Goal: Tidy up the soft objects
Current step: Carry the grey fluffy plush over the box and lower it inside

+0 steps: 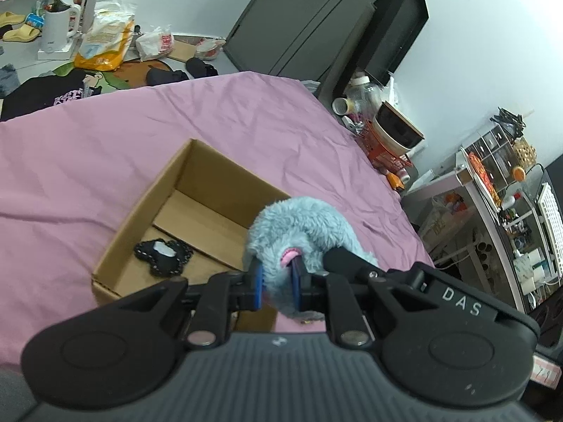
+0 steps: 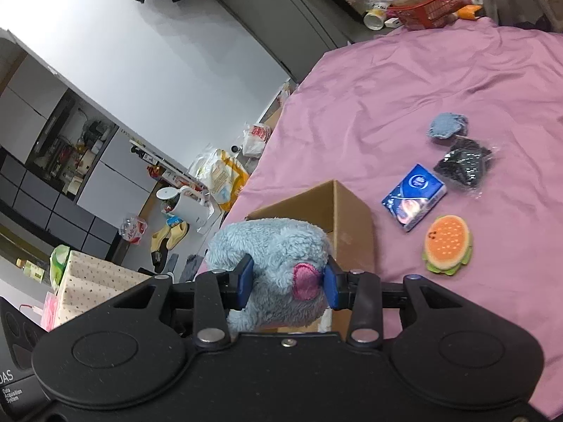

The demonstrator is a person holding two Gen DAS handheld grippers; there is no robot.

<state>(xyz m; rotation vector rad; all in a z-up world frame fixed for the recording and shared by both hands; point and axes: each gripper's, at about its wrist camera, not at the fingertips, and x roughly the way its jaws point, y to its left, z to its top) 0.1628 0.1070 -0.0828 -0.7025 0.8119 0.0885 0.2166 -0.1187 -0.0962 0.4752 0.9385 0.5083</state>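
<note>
A fluffy blue plush toy with pink patches is held by both grippers above the near edge of an open cardboard box on the pink bedsheet. My left gripper is shut on one end of the plush. My right gripper is shut on the plush, just in front of the box. A black lacy soft item lies inside the box. In the right wrist view, a burger-shaped sponge, a blue tissue pack, a black wrapped item and a blue knitted piece lie on the sheet.
The pink sheet covers the bed. A red basket with a bowl and bottles stands at the bed's far end. A white kettle, bags and slippers lie on the floor. Shelves stand to the right.
</note>
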